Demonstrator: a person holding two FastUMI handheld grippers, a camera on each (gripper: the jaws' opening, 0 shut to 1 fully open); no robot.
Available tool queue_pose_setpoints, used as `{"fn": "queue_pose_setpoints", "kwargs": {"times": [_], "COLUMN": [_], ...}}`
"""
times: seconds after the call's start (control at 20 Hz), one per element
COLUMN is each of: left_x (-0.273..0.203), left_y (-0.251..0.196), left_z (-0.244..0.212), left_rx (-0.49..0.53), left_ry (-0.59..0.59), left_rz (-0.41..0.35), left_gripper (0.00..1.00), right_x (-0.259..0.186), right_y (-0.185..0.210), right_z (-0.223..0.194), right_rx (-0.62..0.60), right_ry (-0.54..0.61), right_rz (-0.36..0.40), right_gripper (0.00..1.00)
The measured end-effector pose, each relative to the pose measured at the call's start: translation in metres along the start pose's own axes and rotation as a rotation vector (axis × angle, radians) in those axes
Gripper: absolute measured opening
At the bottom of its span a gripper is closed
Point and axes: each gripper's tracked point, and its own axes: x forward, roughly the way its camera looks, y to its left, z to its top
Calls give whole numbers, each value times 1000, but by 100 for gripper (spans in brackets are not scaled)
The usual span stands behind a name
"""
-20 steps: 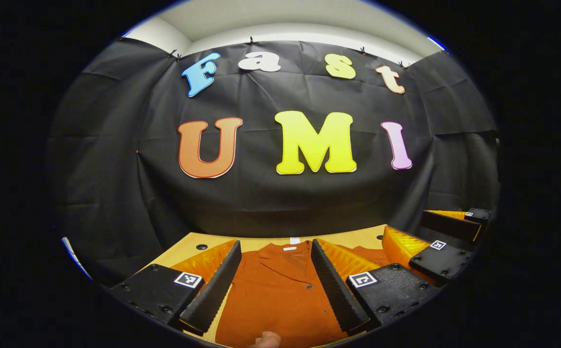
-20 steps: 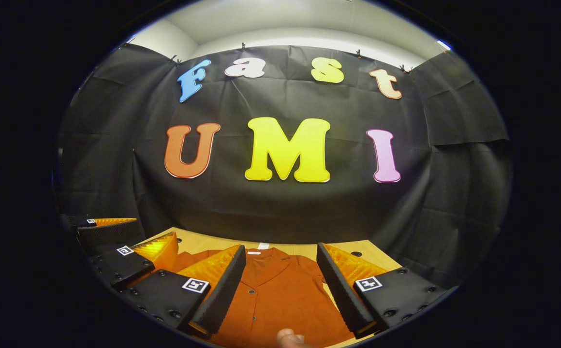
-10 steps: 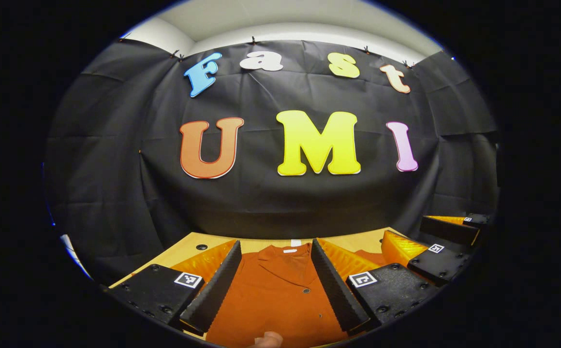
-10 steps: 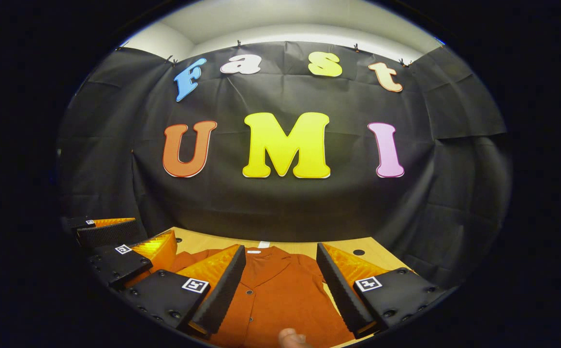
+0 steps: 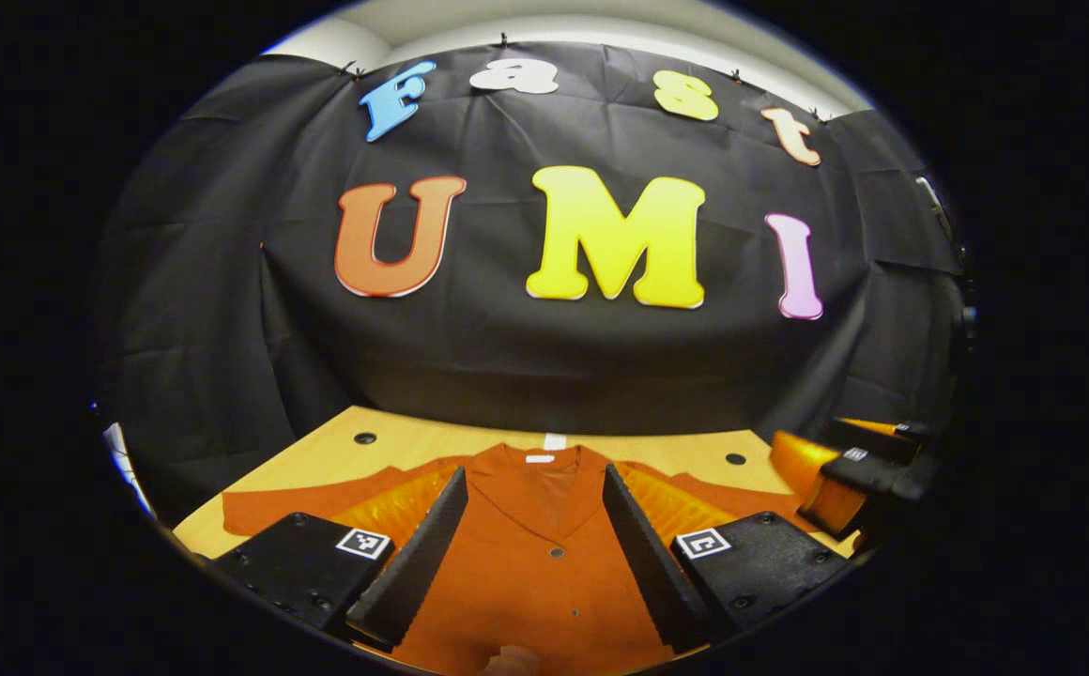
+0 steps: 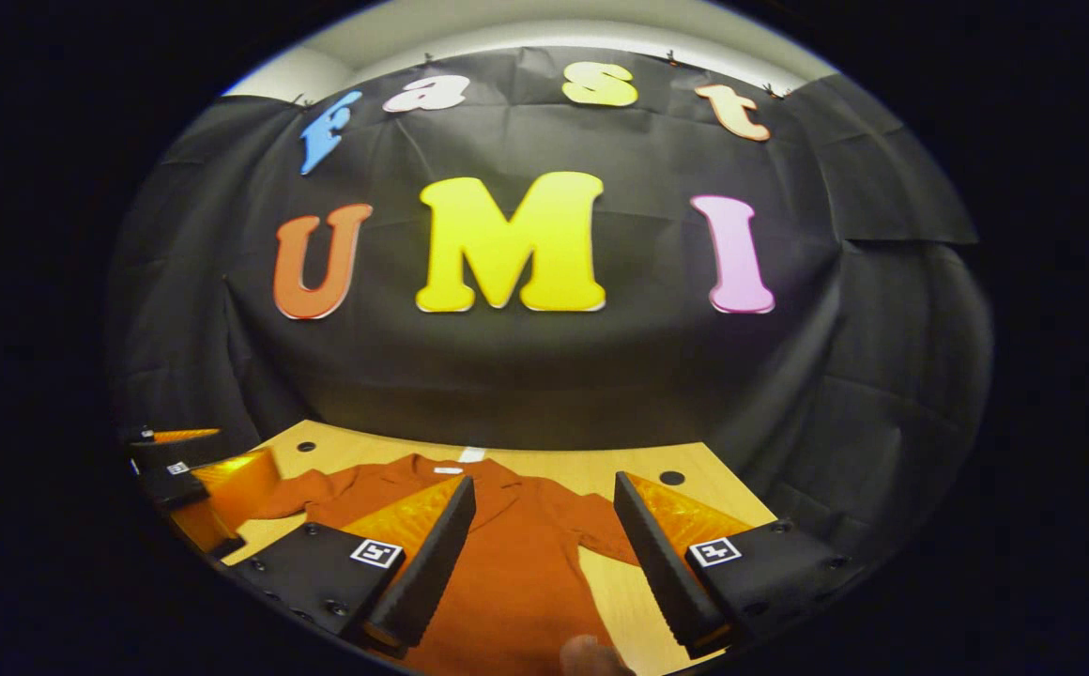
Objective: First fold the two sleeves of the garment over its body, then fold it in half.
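The rust-orange button shirt [image 5: 544, 563] lies flat, front up, on the wooden table [image 5: 394, 441]; collar at the far edge toward the booth wall, hem toward the person, so its long axis runs near-to-far, about in line w/ both grippers' fingers; both sleeves are spread out sideways, not over the body, so the sleeve folds look outstanding as things lie.

Left gripper [image 5: 530, 521]: jaws wide apart, nothing between them, held above the shirt's body; its fingers frame the button placket and collar. The shirt's left sleeve [image 5: 319, 498] stretches out to the left of this gripper toward the table's side; its cuff end sits well apart from the fingers, so a sideways reach would be needed to get there.

Right gripper [image 6: 544, 535]: also spread open, empty, hovering over the right half of the body. The right sleeve [image 6: 601, 530] lies just beside its right finger, angled down and out over bare wood; judged nearer to its gripper than the left sleeve is to the left one.

In the right gripper view the left gripper sits off at the left edge; each hand is on its own side of the shirt, so each sleeve has its own nearer gripper; no crossing needed.

A fingertip of the person [image 6: 587, 652] peeks in at the bottom.
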Motion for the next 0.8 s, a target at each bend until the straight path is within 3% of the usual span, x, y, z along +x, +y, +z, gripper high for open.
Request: {"fn": "queue_pose_setpoints", "kwargs": {"times": [0.15, 0.25, 0.4, 0.55, 0.8], "left_x": [7, 3, -3, -9, -30], "left_y": [4, 8, 18, 37, 64], "left_z": [-31, -50, -71, -81, -104], "left_rx": [-58, -90, -157, -194, -235], "left_ry": [88, 152, 223, 250, 311], "left_rz": [30, 46, 88, 153, 241], "left_gripper": [95, 95, 95, 95, 95], "right_x": [40, 64, 92, 112, 127], "right_y": [-75, -115, -166, -230, -279], "right_z": [-21, -56, -119, -163, -217], "right_rx": [21, 70, 265, 393, 423], "right_ry": [113, 285, 554, 699, 890], "right_rz": [-112, -117, -128, -214, -249], "right_gripper": [95, 94, 95, 98, 96]}}
